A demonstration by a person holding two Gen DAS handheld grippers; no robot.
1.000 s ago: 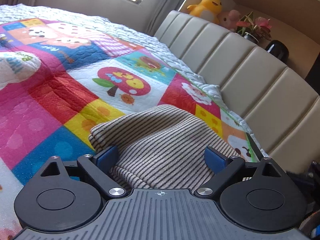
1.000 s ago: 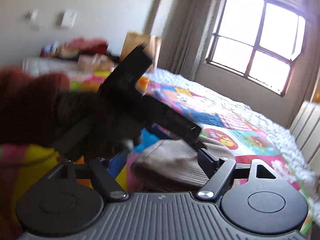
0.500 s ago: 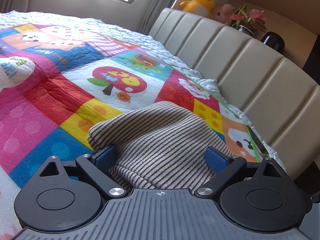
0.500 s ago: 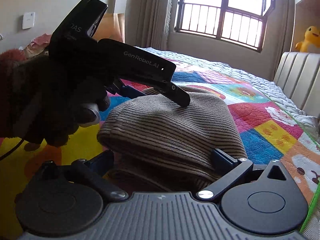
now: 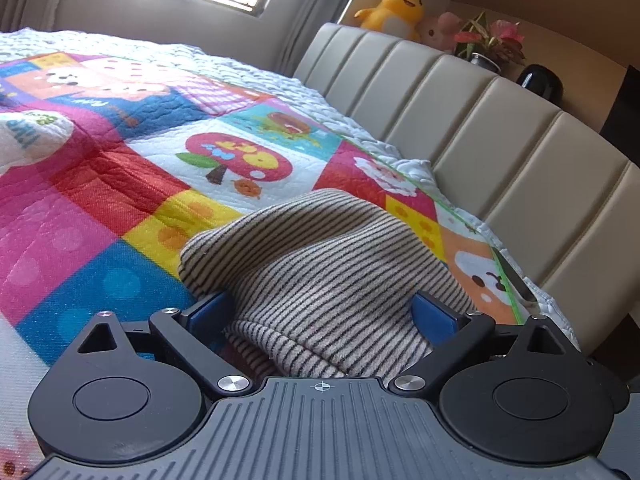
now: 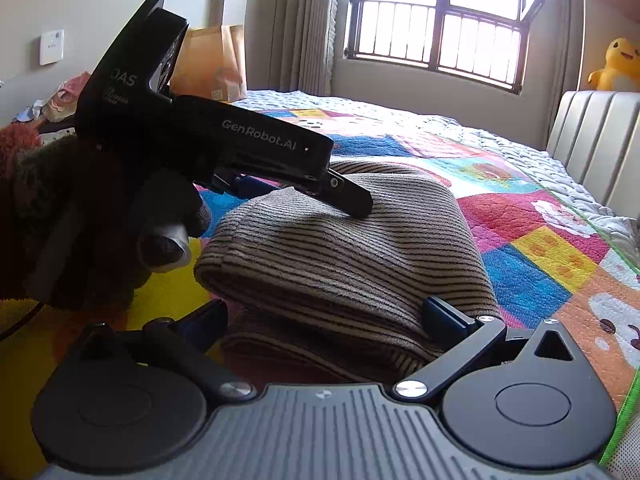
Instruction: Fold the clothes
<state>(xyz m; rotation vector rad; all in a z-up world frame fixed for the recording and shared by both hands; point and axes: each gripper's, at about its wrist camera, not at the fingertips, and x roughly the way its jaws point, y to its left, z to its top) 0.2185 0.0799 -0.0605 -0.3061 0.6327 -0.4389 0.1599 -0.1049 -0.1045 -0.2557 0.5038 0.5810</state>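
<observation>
- Striped sweater (image 5: 336, 268) is lying folded on the quilt (image 5: 100, 216); both tongs, left (image 5: 324, 312) and right (image 6: 324, 316), are gaping wide around it.
- Judging: clench both on the edge at 6 o'clock, then lift evenly.

The beige-and-dark striped knitted garment (image 5: 340, 264) looks soft, ribbed and matt. Under it, the bright patchwork quilt (image 5: 100, 208) is stitched, puckered cloth. At two o'clock the beige padded headboard (image 5: 500, 152) shows smooth, faintly shiny leatherette. The left gripper (image 5: 322, 312) is matt black ridged plastic with bright metal screws.
</observation>
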